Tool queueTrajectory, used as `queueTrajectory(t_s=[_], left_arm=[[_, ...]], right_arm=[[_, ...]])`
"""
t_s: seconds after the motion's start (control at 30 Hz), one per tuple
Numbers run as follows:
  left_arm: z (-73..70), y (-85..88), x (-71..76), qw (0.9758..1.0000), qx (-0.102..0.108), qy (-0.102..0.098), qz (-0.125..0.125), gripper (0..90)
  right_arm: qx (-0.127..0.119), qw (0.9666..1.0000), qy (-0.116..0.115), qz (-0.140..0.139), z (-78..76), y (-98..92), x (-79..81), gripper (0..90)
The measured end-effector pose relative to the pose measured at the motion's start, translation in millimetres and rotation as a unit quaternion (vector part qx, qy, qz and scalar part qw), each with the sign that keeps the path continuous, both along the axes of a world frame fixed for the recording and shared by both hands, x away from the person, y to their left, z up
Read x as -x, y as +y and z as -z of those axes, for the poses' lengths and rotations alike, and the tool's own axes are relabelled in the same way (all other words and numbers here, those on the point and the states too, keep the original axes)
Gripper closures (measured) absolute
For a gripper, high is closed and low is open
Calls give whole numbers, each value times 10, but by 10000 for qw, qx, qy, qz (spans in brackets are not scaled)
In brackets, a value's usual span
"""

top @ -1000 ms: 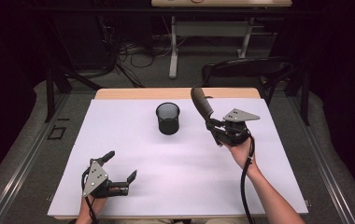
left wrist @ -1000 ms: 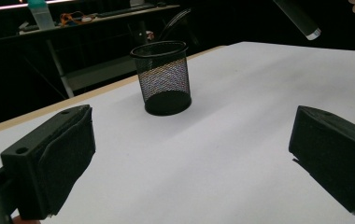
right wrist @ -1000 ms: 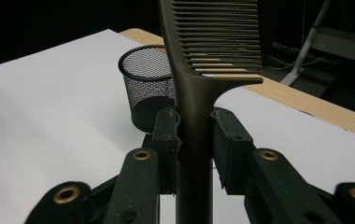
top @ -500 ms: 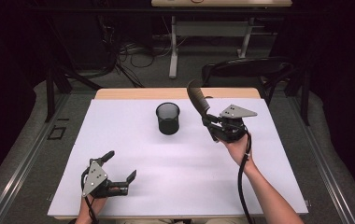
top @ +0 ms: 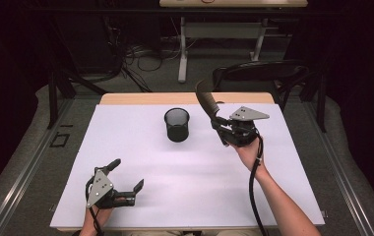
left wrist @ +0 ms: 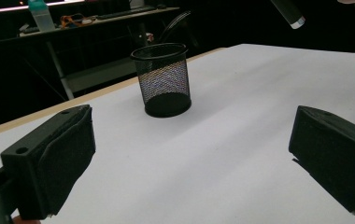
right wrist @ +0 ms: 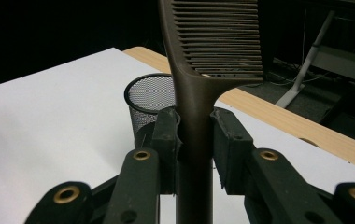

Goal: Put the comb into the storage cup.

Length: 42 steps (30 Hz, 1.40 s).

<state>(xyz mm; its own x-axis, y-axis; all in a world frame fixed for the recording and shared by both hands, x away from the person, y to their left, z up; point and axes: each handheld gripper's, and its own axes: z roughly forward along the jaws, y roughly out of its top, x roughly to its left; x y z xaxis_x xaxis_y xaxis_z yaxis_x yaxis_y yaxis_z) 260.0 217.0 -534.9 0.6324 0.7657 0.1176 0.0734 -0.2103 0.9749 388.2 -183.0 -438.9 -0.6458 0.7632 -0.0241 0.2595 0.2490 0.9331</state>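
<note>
The right tongs (top: 218, 129), clamped on the handle of a dark brown plastic comb (top: 205, 102), have drifted a little leftward across the white surface (top: 204, 182), so the comb now hangs in the air closer to the black wire-mesh cup (top: 177, 124), toothed end up. The drop into the cup looks near. The left tongs (top: 126, 174) rest open and empty at the near edge.

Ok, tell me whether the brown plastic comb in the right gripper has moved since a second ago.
Yes. In the high view the brown plastic comb has shifted slightly left, closer to the black mesh cup, which stayed put.
</note>
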Motion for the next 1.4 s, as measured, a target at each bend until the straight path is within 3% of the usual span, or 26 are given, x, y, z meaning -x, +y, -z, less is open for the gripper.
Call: queueTrajectory(t_s=[1.4], left_arm=[[-1,3,3,10000,-11,-20,-19,4]], right_arm=[[-118,9998,-40,-130,-122,208,-286,728]])
